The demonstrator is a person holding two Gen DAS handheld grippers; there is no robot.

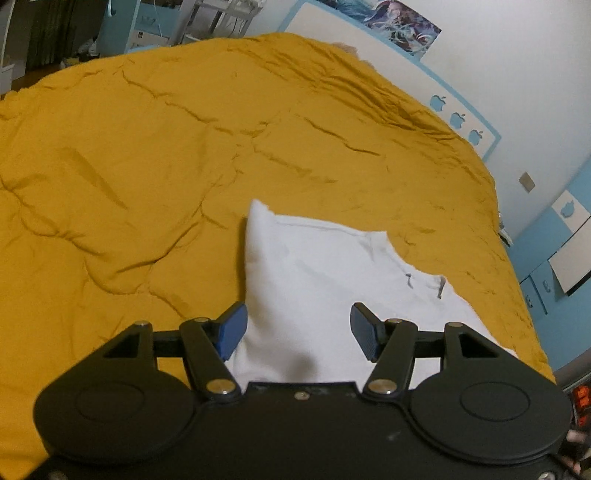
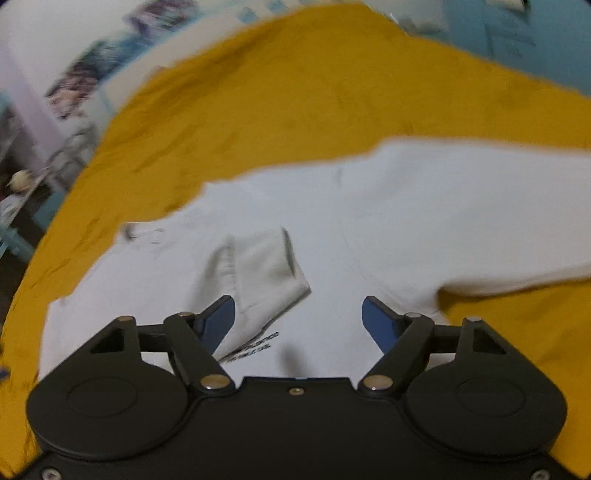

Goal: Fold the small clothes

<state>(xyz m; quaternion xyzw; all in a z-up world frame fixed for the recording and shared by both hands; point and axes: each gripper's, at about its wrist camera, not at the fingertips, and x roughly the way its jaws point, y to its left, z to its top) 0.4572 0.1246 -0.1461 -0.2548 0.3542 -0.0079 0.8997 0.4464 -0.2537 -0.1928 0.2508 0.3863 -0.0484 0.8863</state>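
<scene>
Your left hand-held gripper hangs over a white cotton T-shirt spread on a mustard-yellow quilted bedspread. Its blue pads stand moderately apart with nothing pinched between them; white cloth fills the gap below, and you cannot tell whether the tips touch it. In this view the shirt reaches up and away from the jaws, its curved neckline opening to the right, a small label just inside the collar. One shoulder corner points up toward the middle of the bed.

Your right hand-held gripper also sits over the same T-shirt, jaws wide, nothing clamped. The picture is blurred. A folded-over sleeve lies on the shirt's body just ahead of the left pad, its near edge close beside that pad; contact is unclear. A dark printed strip of lettering shows near the same finger, partly behind it. The other sleeve stretches off to the right edge of the frame, lying on the bedspread.

Beyond the bed: a white and blue headboard with apple-shaped cutouts, a poster on the white wall above it, blue cabinets at far right.
</scene>
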